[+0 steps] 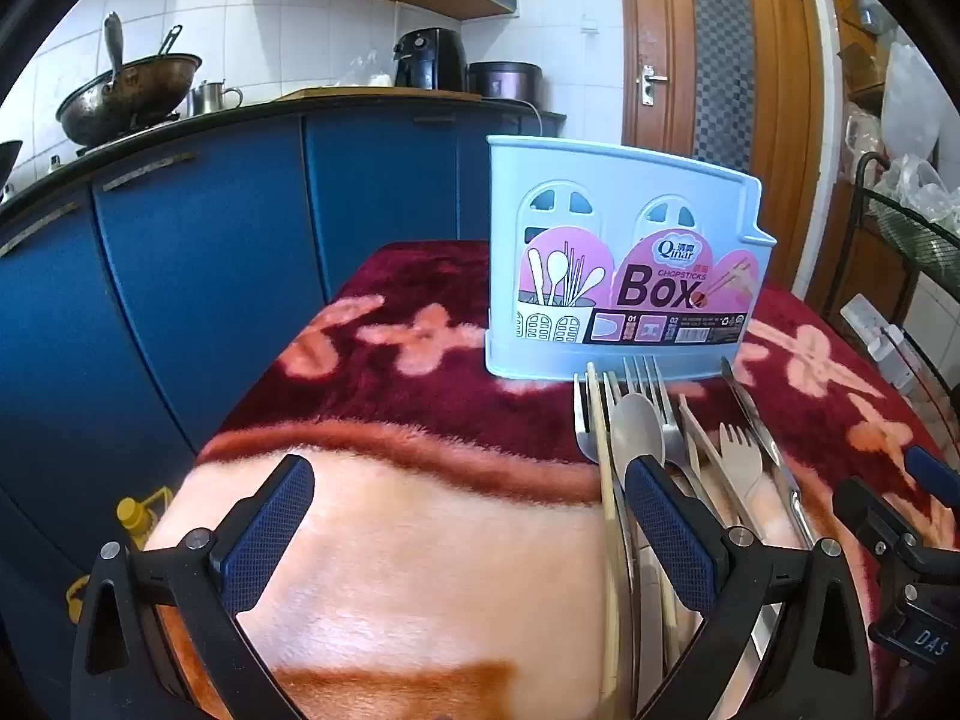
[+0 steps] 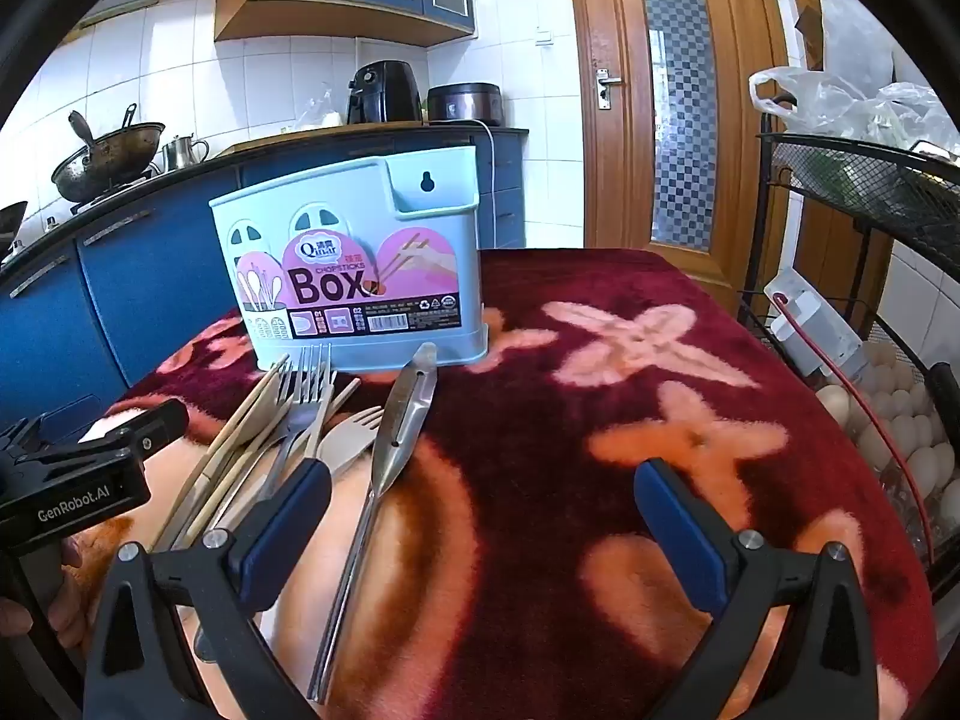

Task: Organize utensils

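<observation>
Plush red-and-peach blanket (image 1: 420,516) is covering the surface, and both tools are hovering low over its near edge. Nearest the camera, the left gripper (image 1: 468,516) is holding its fingers spread wide with nothing between them, its right-hand finger overlapping the handles of the utensil pile (image 1: 666,438). The right gripper (image 2: 483,516) is likewise gaping empty, sitting just right of the same pile. Farther on, forks, a spoon (image 1: 639,426), chopsticks (image 1: 600,438), a pale wooden fork (image 2: 354,435) and metal tongs (image 2: 402,420) are lying loose together, tips pointing at the pale blue chopsticks box (image 1: 618,258), which is standing upright just beyond them. Judging by this, sorting is barely starting: every piece visible is lying outside the box. Only the right wrist view is showing the box's side pocket with its hanging hole, plus eggs (image 2: 900,432) in a wire rack at the far right; the left view is showing the yellow bottle (image 1: 135,513) down beside the surface.
</observation>
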`<act>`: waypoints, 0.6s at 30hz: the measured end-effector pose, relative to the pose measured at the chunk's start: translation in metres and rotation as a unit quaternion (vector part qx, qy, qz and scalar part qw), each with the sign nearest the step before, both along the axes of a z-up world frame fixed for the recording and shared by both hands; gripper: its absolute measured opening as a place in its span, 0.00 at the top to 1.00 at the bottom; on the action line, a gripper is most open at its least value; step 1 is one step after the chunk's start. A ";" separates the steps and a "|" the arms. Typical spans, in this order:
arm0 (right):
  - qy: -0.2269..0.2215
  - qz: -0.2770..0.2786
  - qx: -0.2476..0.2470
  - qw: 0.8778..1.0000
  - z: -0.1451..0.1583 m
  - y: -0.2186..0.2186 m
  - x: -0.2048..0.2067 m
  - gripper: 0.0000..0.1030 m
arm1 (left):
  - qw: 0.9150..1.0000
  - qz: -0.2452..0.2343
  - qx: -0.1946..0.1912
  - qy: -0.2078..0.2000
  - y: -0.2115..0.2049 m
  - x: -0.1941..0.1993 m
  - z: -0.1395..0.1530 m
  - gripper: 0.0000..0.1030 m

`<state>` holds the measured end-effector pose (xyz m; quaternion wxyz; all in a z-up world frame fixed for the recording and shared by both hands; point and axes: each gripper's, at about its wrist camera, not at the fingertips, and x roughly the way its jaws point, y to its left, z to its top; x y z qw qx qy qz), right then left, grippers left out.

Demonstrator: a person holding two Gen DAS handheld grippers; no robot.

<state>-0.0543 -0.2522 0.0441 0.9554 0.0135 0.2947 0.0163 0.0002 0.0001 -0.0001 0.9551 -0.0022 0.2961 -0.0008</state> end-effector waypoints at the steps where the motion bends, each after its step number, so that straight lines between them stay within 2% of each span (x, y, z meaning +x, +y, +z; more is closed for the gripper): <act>1: -0.001 0.000 0.000 1.000 0.000 0.000 0.000 0.00 | 1.000 0.000 0.001 -0.002 0.000 0.000 0.000 0.00; 18: -0.001 0.000 0.001 1.000 0.000 -0.001 -0.001 0.00 | 1.000 0.001 0.002 -0.006 0.000 0.000 0.000 0.00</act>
